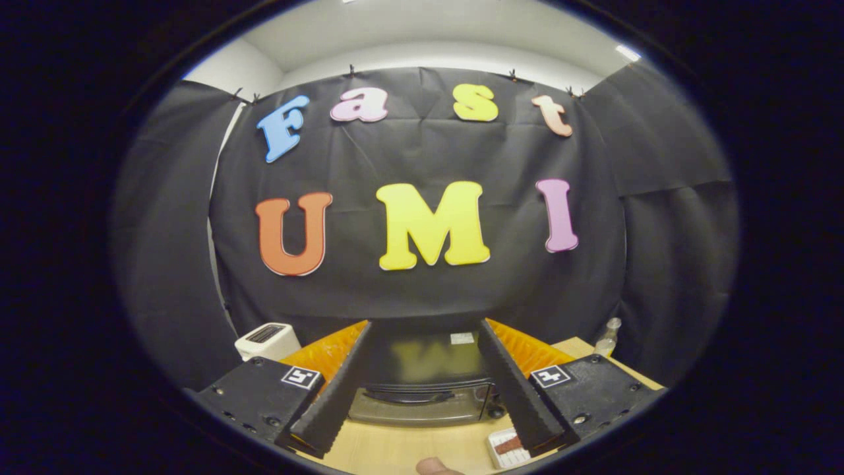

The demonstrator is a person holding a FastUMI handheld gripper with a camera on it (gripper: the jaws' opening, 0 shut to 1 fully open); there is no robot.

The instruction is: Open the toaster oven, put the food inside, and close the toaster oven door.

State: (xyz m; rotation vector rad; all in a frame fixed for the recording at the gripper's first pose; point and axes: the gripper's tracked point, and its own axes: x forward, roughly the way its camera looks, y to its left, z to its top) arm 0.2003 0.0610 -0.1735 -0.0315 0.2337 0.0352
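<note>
A dark toaster oven (425,369) stands on the wooden table just ahead of my fingers, seen between them. Its glass door with a curved handle (409,396) is closed. My gripper (427,333) is open, its two fingers spread wide on either side of the oven, with nothing between them. A small white tray holding something red-brown (509,447) lies on the table near the right finger, partly hidden by it. A fingertip of a person (434,467) shows at the table's near edge.
A white toaster-like appliance (267,340) stands beyond the left finger. A small clear bottle (607,338) stands at the table's back right corner. Black cloth walls close in behind the table (402,448).
</note>
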